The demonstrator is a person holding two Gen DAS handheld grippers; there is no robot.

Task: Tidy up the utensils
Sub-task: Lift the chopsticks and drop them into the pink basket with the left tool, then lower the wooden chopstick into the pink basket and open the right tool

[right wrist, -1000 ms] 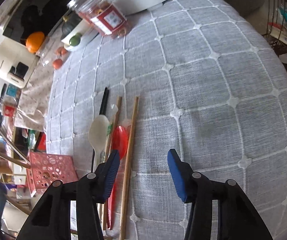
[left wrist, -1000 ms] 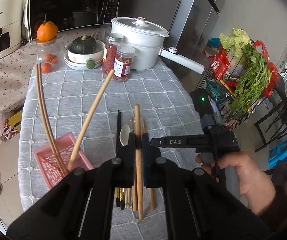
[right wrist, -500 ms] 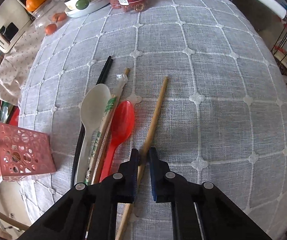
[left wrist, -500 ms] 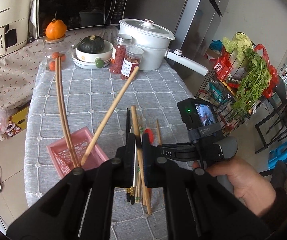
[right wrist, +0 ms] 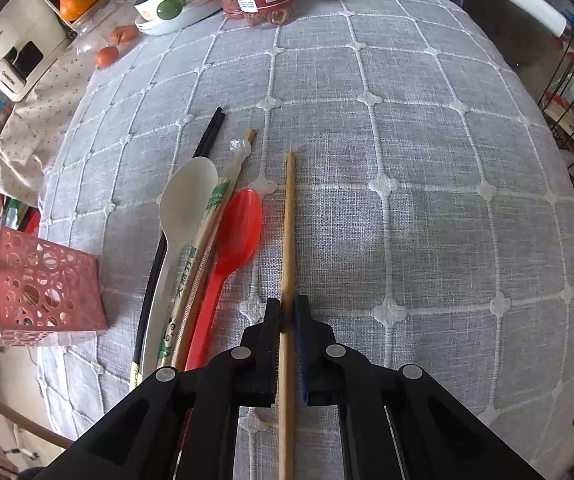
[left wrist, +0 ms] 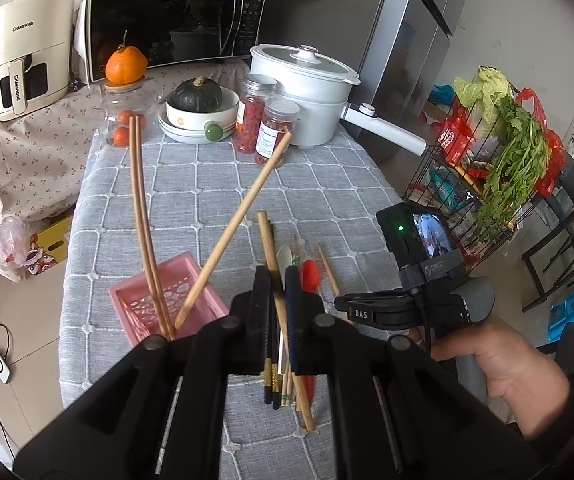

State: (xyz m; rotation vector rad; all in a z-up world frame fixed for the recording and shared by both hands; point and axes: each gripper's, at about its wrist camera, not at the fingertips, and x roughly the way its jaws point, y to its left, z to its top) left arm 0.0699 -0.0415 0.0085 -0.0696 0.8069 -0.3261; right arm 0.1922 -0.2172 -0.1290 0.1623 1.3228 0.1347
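My left gripper [left wrist: 276, 280] is shut on a long wooden chopstick [left wrist: 268, 240] and holds it above the table. My right gripper [right wrist: 286, 308] is shut on a thinner wooden chopstick [right wrist: 289, 216]; it also shows in the left wrist view [left wrist: 328, 270]. On the grey cloth lie a white spoon [right wrist: 185, 204], a red spoon [right wrist: 239, 224], wrapped chopsticks [right wrist: 207, 232] and black chopsticks [right wrist: 209, 132]. A pink perforated basket [left wrist: 167, 298] at the left holds three long wooden sticks [left wrist: 141, 208]; it also shows in the right wrist view [right wrist: 43, 280].
At the table's far end stand a white pot [left wrist: 307, 80], two jars [left wrist: 275, 124], a bowl with a squash [left wrist: 197, 106] and a jar with an orange [left wrist: 125, 66]. A wire rack with greens [left wrist: 499, 160] stands off the right edge.
My right gripper closed on the thin chopstick and straightened it. My left gripper rose and drew back with its chopstick.
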